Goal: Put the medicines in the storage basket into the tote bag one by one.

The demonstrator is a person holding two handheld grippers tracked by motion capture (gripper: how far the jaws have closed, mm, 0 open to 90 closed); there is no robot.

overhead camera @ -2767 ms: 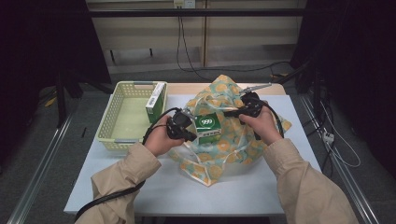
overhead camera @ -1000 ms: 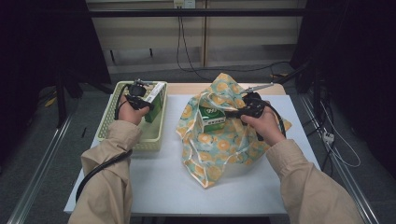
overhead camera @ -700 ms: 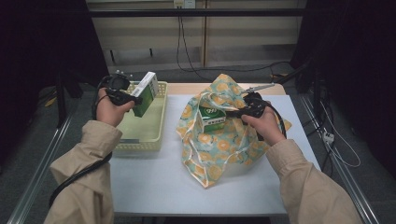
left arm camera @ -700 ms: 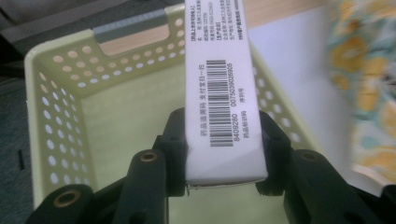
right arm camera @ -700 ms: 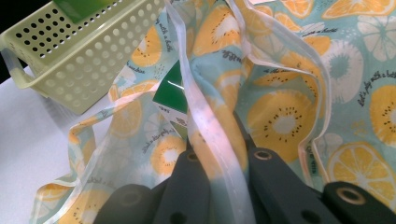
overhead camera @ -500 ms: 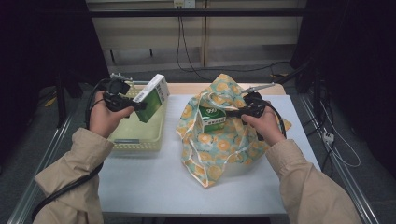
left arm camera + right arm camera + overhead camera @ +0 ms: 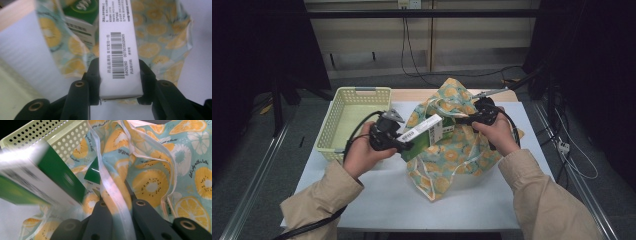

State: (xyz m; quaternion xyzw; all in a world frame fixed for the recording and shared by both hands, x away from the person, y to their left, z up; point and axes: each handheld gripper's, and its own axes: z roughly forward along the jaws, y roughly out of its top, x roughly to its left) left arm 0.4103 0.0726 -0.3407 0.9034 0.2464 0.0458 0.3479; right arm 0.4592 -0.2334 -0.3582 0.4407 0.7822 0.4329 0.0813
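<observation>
High view: at frame centre the left gripper (image 7: 404, 145) clamps a long green-and-white cardboard box (image 7: 424, 134), its long axis aimed right toward the fruit-print fabric bag (image 7: 457, 150); the right gripper (image 7: 464, 120) pinches the bag's rim.

Left gripper view: the box's barcode face rises between the jaws toward the bag mouth above.

Right gripper view: jaws closed on the bag's white hem (image 7: 117, 205); the box (image 7: 45, 182) sits left.

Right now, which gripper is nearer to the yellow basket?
Left. The left gripper holds a green and white box just right of the yellow basket; the right gripper pinches the fruit-print bag farther right.
</observation>
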